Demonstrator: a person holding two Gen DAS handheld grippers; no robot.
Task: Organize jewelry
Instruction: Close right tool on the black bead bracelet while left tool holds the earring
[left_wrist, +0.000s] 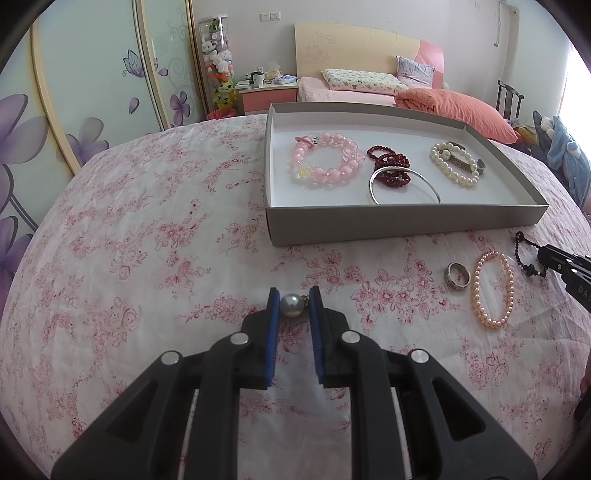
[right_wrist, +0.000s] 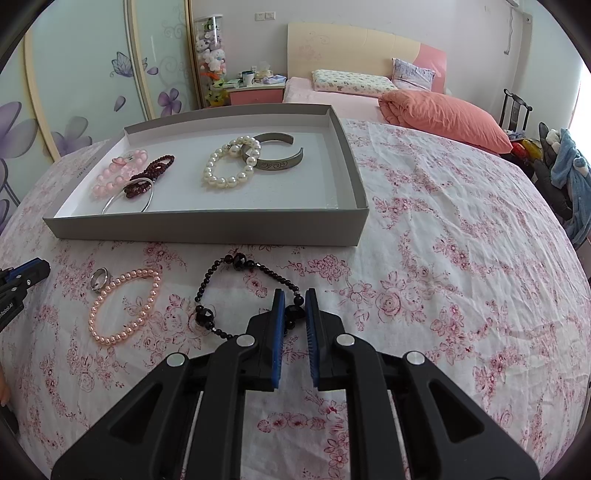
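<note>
Pearl (left_wrist: 291, 305) in left tongs (left_wrist: 291, 301) shows only here.

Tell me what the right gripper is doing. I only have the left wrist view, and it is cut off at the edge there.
Observer: The right gripper is shut on a black bead bracelet, pinching the strand at its tips.
Operator: Where is the rest of that bracelet?
Observer: Its loop lies on the flowered cloth, in front of the tray.
Operator: What is the metal piece behind the white pearls in the tray?
Observer: An open silver cuff with an engraved pattern. Its gap faces right, and it touches the white pearl bracelet.
</note>
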